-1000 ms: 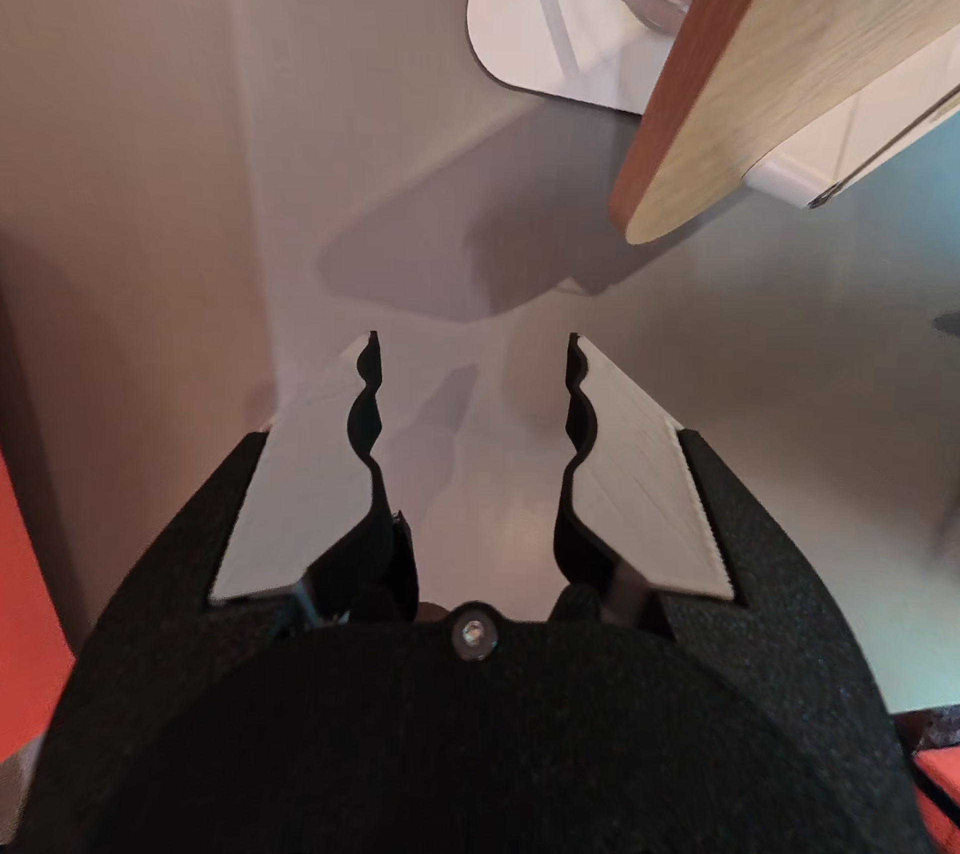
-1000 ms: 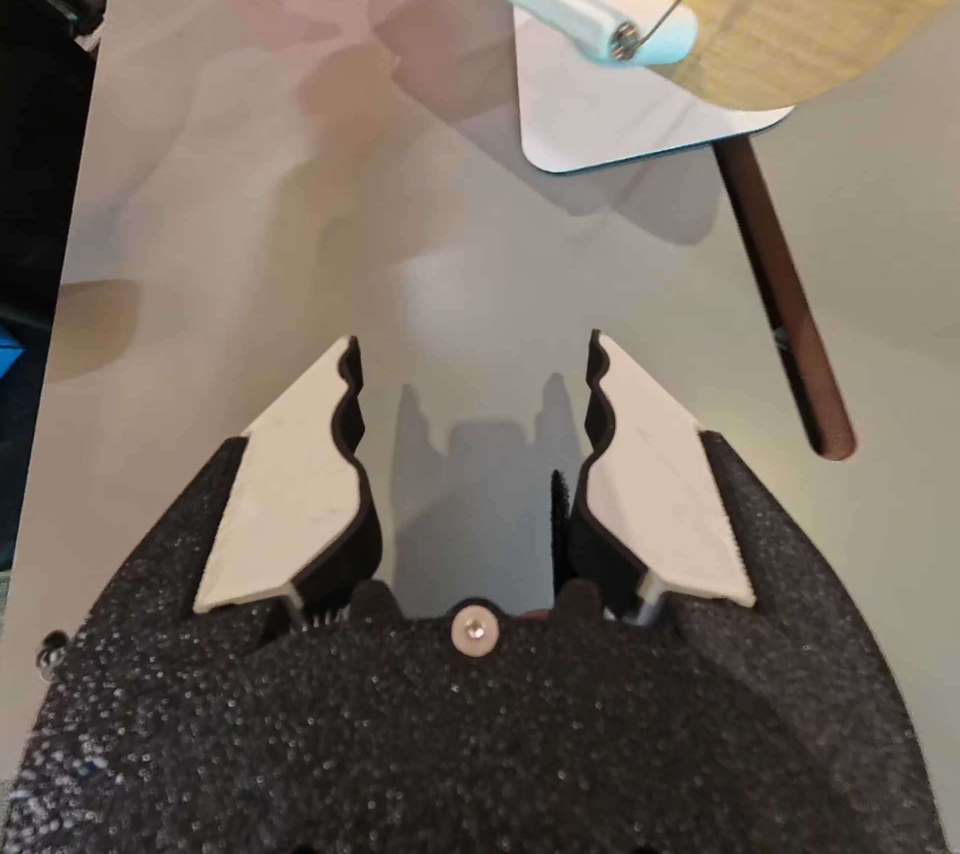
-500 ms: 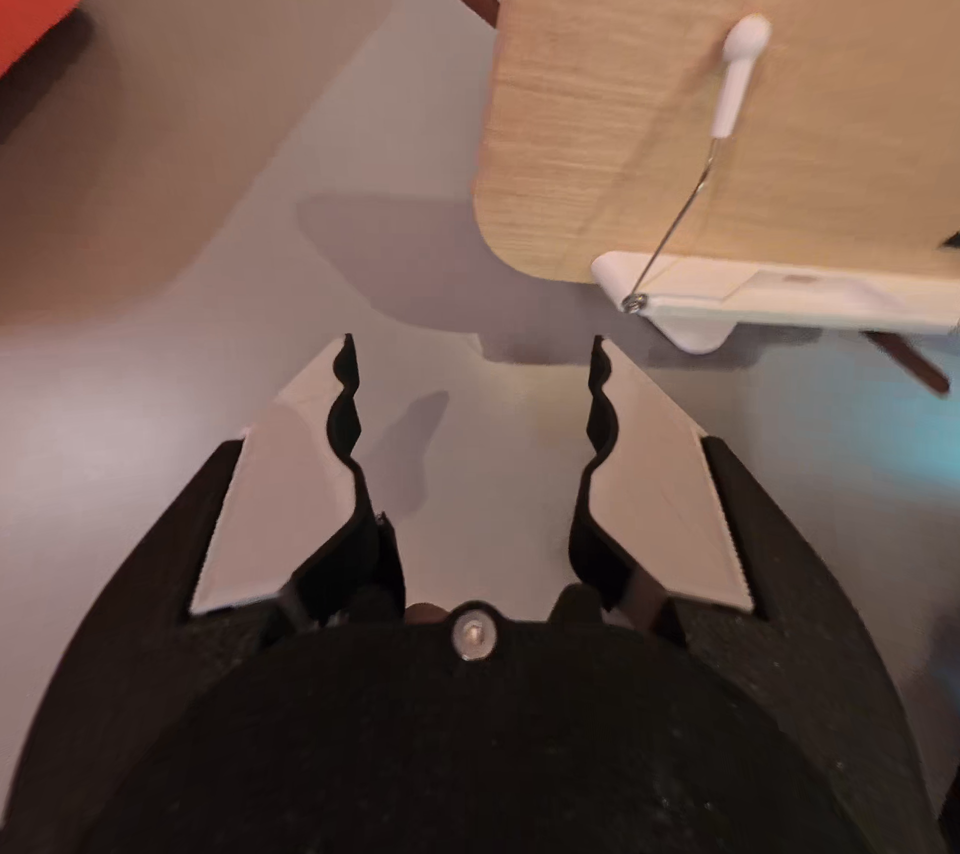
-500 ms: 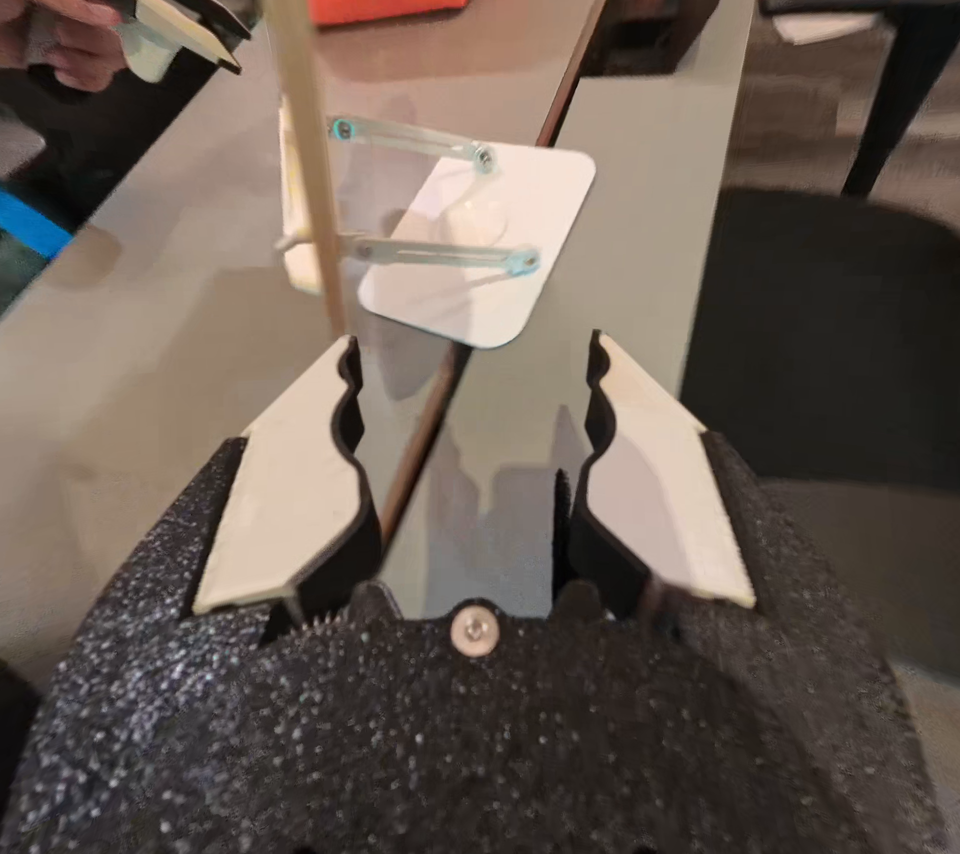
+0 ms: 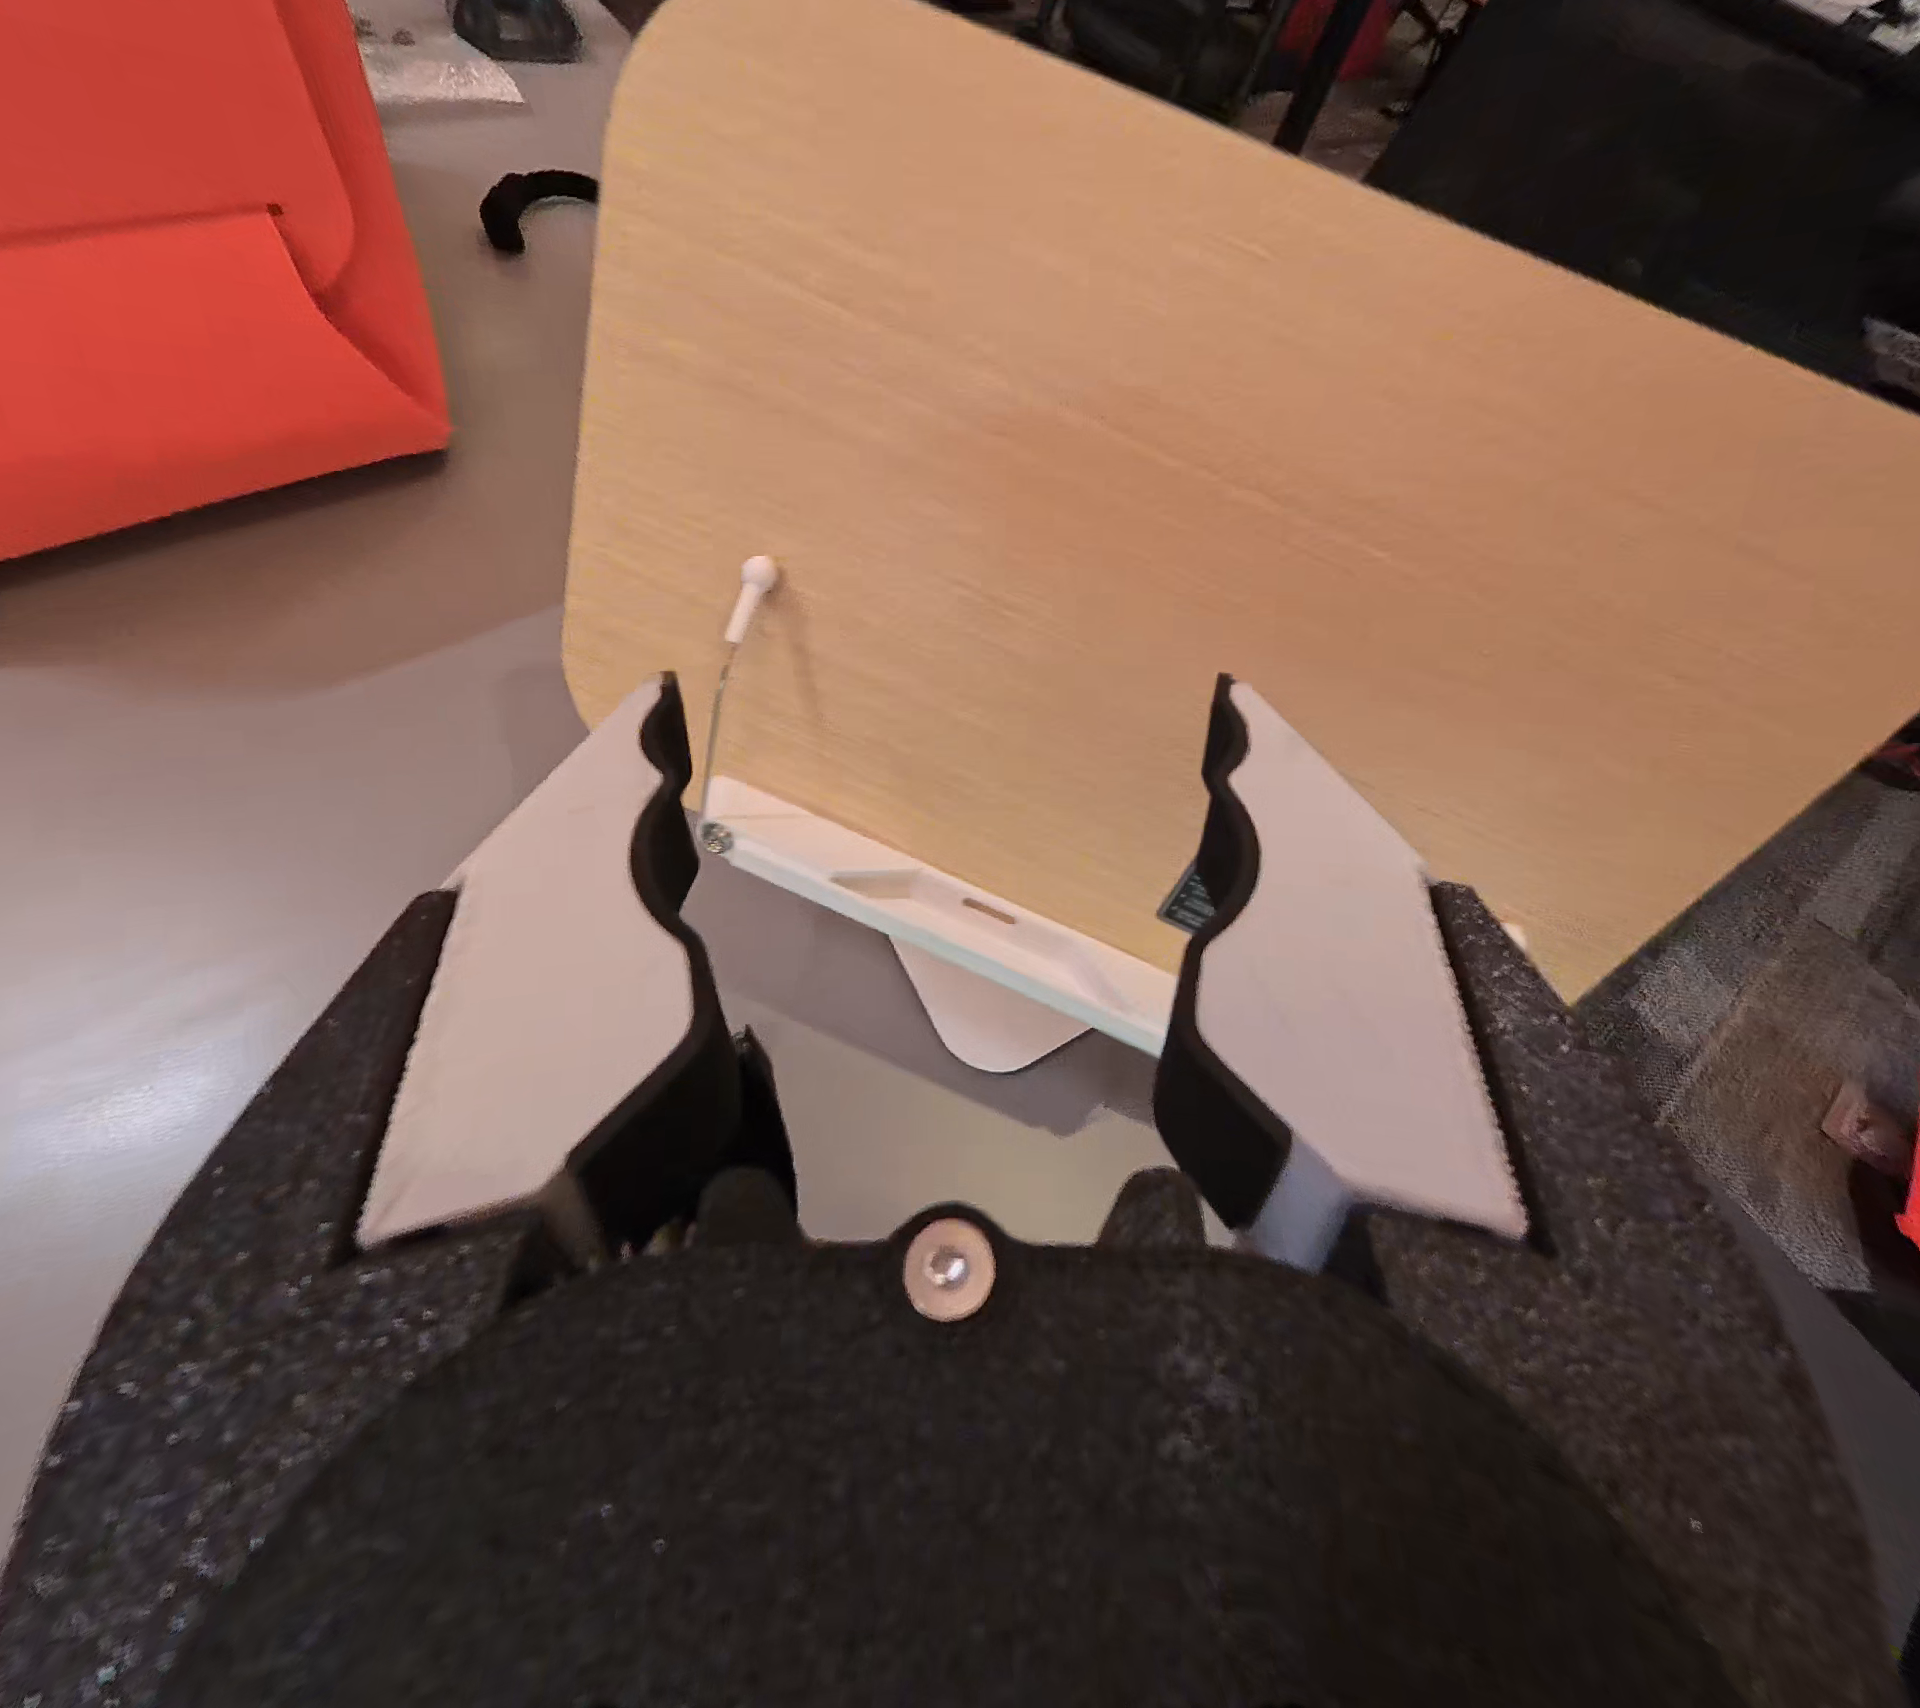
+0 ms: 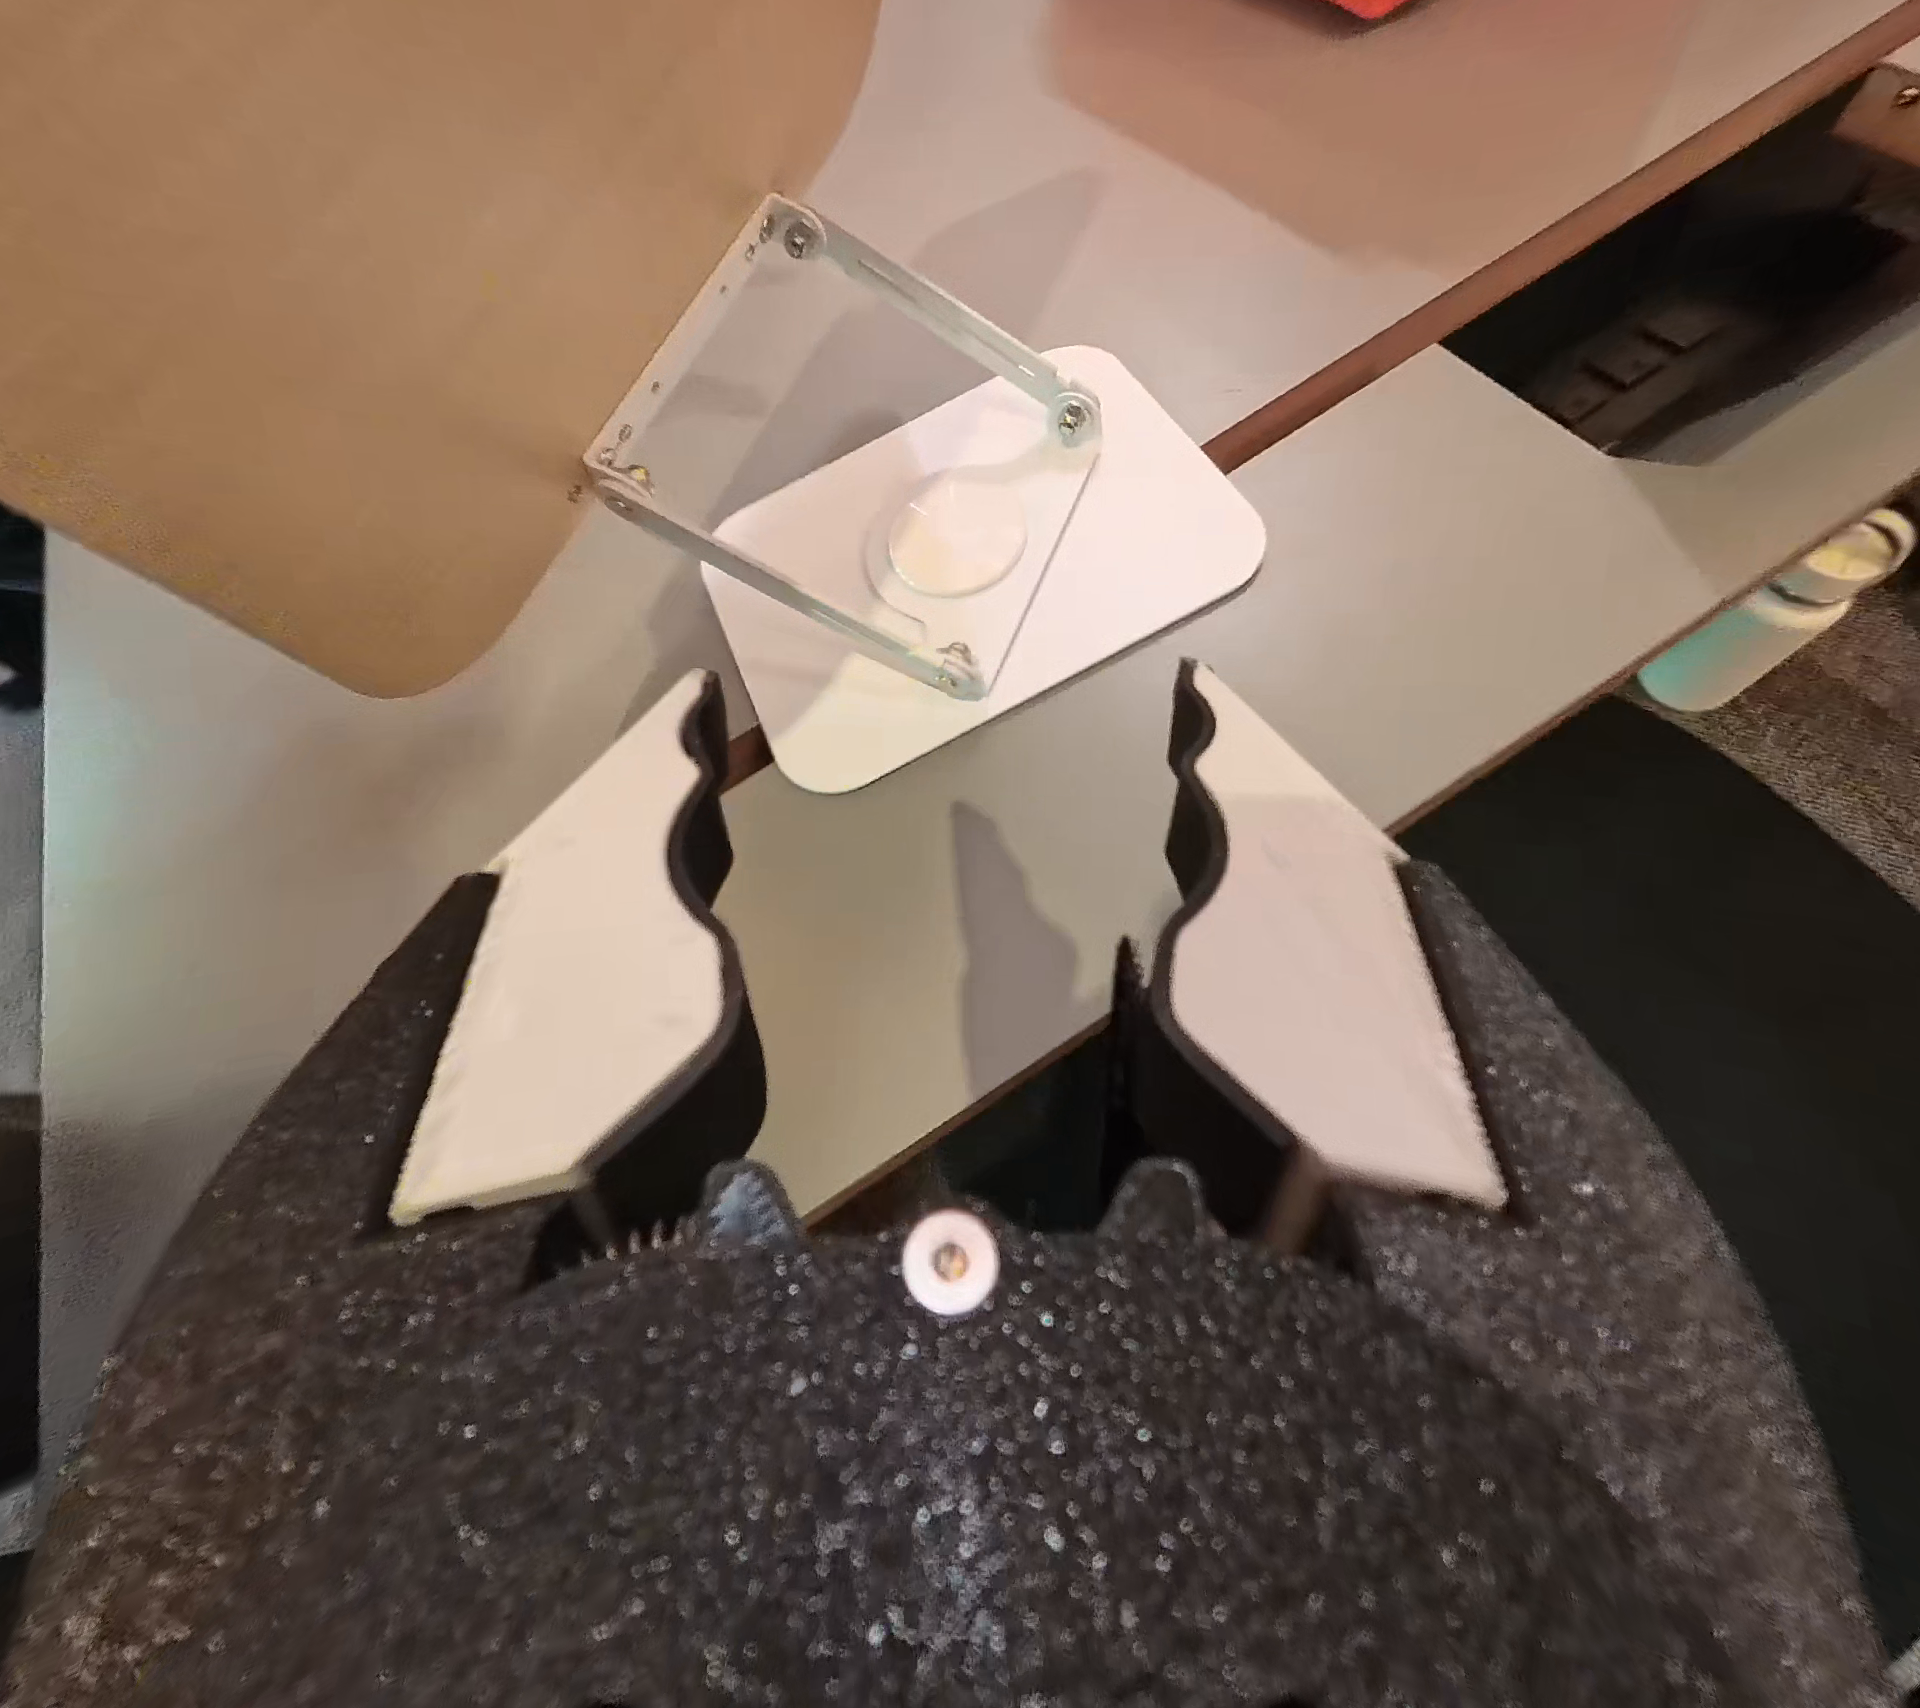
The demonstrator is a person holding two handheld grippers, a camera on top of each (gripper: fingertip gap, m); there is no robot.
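A wooden book stand sits tilted on the grey tabletop, propped by metal arms on its white base plate. The left gripper, spread and empty, faces its front ledge at 12 o'clock. The right gripper, also spread and empty, hovers behind the stand, the tabletop edge near at 4 o'clock.

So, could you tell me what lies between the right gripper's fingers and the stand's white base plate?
Only bare grey tabletop separates the right gripper from the white base plate, as the right wrist view shows.
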